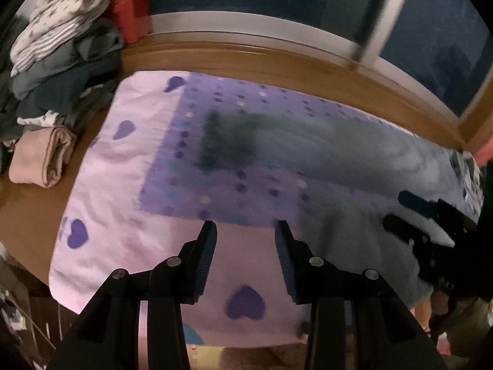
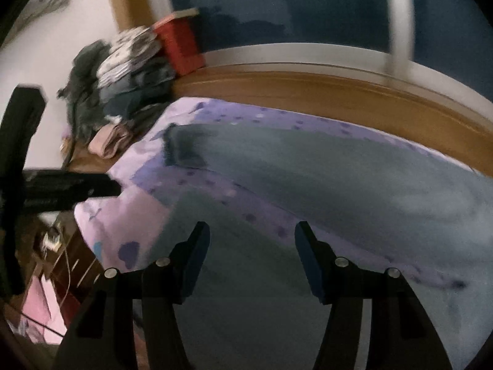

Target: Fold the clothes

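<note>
Grey-blue fabric, the garment (image 2: 308,166) now in work, lies spread across the lilac heart-print sheet (image 1: 101,185), with a darker band at its far left end. It looks to be a pair of trousers or similar, though motion blur prevents a firm identification. No fold is visible in it; by this reading the current item is at its starting stage.

Completed work: a folded beige piece (image 1: 41,158) sits at the left edge of the wooden surface (image 1: 277,61), just beside a taller stack of clothes (image 1: 61,61). Whether that stack is finished or waiting cannot be determined.

Left gripper (image 1: 245,231): jaws part-open, nothing between them, positioned above bare sheet beside the garment's near edge.

Right gripper (image 2: 251,231): jaws somewhat wider and empty, positioned over the grey-blue cloth, not gripping it.

Remaining, as judged: seize the garment, fold it, transfer it to the folded items.
</note>
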Motion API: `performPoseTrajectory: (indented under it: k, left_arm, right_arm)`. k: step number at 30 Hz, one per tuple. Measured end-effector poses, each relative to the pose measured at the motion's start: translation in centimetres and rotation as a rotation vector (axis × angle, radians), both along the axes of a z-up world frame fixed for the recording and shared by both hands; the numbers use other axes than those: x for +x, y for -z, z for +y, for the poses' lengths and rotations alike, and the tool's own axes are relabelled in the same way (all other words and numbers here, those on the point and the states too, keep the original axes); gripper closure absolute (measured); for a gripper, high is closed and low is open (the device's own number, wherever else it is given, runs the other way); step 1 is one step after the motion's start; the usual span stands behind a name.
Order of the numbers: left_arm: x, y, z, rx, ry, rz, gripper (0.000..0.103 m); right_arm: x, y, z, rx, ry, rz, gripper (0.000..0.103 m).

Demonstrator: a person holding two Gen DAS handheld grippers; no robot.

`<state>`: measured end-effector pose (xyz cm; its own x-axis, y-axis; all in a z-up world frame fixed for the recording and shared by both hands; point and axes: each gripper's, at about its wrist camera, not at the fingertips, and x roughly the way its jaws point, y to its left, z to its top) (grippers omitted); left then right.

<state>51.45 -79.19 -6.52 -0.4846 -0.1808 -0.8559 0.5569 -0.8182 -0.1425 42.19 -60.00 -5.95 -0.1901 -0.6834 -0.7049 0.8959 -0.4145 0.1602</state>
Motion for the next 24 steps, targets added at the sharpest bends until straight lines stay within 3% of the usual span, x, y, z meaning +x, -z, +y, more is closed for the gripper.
performPoseTrajectory:
  k: [4,9,16,24]
  left_arm:
    - [-0.2,0.5,-3.4,0.011,0.005,-0.005,0.064]
    - [-1.4,1.8,-7.5,0.041,0.082,-0.017,0.064]
    - [-2.7,2.4,-12.8,0.076,0.305,0.006,0.064]
    - [-4.0,3.4,-18.0,0.157,0.414,0.070,0.064]
  right_arm:
    - [1.6,-0.6,-2.7,-0.018,-0.031,0.015,0.045]
    - [3.1,0.0,-6.2,-0.001,0.018,-0.020,0.045]
    - [7.2,0.9,-12.4,0.049,0.160,0.034,0.045]
    - [9.4,3.2,-22.2,0.199,0.302,0.264,0.045]
